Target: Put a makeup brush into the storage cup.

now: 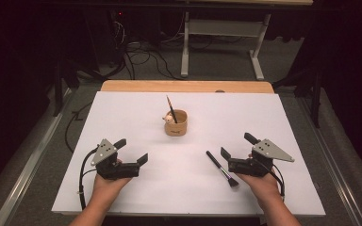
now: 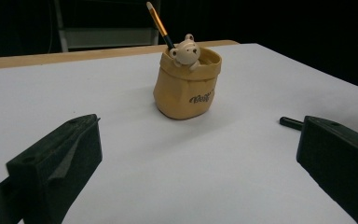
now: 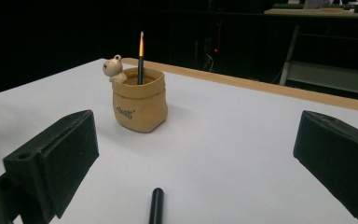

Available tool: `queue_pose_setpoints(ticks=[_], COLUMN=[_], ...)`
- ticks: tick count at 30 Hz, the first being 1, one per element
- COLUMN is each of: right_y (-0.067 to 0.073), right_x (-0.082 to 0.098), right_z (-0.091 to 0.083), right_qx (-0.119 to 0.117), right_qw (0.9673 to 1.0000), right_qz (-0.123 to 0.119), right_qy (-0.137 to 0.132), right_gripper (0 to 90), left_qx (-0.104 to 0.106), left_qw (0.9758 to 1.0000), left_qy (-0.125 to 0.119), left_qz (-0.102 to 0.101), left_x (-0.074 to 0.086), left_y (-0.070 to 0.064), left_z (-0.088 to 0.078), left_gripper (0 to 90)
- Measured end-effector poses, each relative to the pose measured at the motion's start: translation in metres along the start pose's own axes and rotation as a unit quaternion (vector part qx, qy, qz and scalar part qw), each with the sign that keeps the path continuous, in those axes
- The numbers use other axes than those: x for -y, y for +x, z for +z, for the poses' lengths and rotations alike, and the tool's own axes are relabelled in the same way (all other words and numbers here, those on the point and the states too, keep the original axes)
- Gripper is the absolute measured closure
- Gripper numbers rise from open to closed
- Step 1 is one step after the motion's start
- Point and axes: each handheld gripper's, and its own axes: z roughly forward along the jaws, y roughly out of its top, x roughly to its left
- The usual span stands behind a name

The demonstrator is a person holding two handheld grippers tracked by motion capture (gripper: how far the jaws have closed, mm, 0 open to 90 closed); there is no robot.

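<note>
White sheeting covers the table, giving a plain, even ground on which everything stands out, and the tan pouch-shaped holder near its middle serves as the landmark. It stands upright with its mouth open to the top, so long things can be dropped in from above; a small bear figure perches on its rim. Nearer the person and to the left of the holder, the left tongs rest low over the table in a hand, jaws spread wide and holding nothing. Nearer the person and to the right of the holder, the right tongs also gape wide and empty, aimed toward the holder. Just beside them, on the holder's side, lies the loose brush, flat on the sheet, its handle tip pointing toward the holder and its bristles toward the person. That position looks handy for the right tongs to pick it up by the handle. One slim brush already leans inside the holder, handle end up, which suggests where the loose one belongs.
</note>
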Motion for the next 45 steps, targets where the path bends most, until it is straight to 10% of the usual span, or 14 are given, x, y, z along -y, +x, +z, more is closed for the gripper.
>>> queue_pose_setpoints(ticks=[28,45], right_y=[-0.006,-0.022], right_x=[0.003,0.014], right_z=[-0.01,-0.001], right_qx=[0.033,0.09], right_qw=[0.9994,0.9907], right_qz=[-0.011,-0.02], right_qy=[-0.007,0.099], right_gripper=[1.2,1.4], left_qx=[0.017,0.012], left_qw=[0.9996,0.999], left_qy=[0.004,0.005], left_qz=[0.021,0.043], left_x=[0.0,0.001], left_y=[-0.002,-0.002], left_z=[0.005,0.008], left_gripper=[0.0,2.9])
